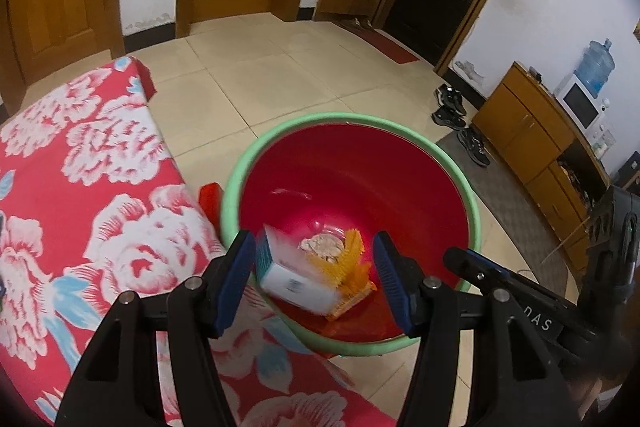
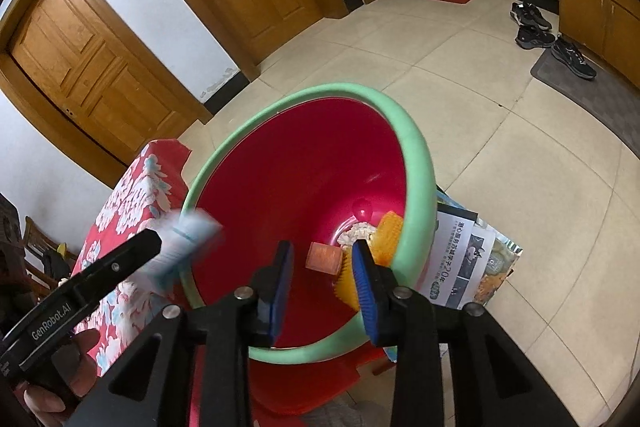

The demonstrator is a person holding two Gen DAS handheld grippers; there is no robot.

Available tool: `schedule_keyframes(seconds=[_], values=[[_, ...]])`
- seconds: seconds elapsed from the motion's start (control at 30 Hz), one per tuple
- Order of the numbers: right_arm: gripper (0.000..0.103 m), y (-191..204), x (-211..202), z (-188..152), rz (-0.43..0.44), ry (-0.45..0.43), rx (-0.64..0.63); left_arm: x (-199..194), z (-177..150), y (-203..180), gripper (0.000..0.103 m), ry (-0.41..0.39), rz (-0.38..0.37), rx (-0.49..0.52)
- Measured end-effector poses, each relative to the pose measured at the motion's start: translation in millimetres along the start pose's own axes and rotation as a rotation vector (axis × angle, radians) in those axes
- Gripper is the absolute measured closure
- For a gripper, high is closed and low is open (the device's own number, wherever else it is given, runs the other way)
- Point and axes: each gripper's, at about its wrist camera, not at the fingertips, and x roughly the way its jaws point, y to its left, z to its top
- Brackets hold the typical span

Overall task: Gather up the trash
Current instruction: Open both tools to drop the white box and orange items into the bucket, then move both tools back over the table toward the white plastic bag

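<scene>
A red basin with a green rim (image 1: 352,117) (image 2: 416,147) stands beside the flowered table (image 1: 100,187). My left gripper (image 1: 316,279) is open above its near rim. A blurred white and teal box (image 1: 292,279) is between the jaws, apparently falling free into the basin; it shows blurred at the rim in the right wrist view (image 2: 188,239). In the basin lie a crumpled white wad (image 1: 324,247) (image 2: 358,233), an orange spiky brush (image 1: 352,267) (image 2: 386,235) and a small orange block (image 2: 323,256). My right gripper (image 2: 322,279) is open and empty over the basin.
The basin rests on a red stool (image 2: 304,383). A printed paper bag (image 2: 464,263) leans against the basin's right side. Shoes (image 2: 536,31) lie on the tiled floor by a wooden cabinet (image 1: 532,135). Wooden doors line the far wall.
</scene>
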Motion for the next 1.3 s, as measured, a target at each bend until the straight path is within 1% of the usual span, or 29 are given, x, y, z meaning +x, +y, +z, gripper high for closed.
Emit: schedule_keyframes(seconds=[0.23, 0.57, 0.7, 1.0, 1.3], values=[[0.067, 0, -2, -2, 0.005, -0.002, 0.001, -5, -2, 0, 0.042, -0.006, 0.009, -0.009], [0.064, 8, -12, -7, 0.025, -0.015, -0.009, -34, -6, 15, 0.042, -0.047, 0.037, -0.046], [0.063, 15, -16, -9, 0.035, -0.017, -0.015, -46, -10, 26, 0.042, -0.061, 0.055, -0.062], [0.057, 35, -28, -15, 0.047, -0.033, -0.043, -76, -18, 53, 0.042, -0.103, 0.097, -0.104], [0.053, 57, -38, -22, 0.055, -0.046, -0.070, -106, -29, 91, 0.042, -0.137, 0.153, -0.165]])
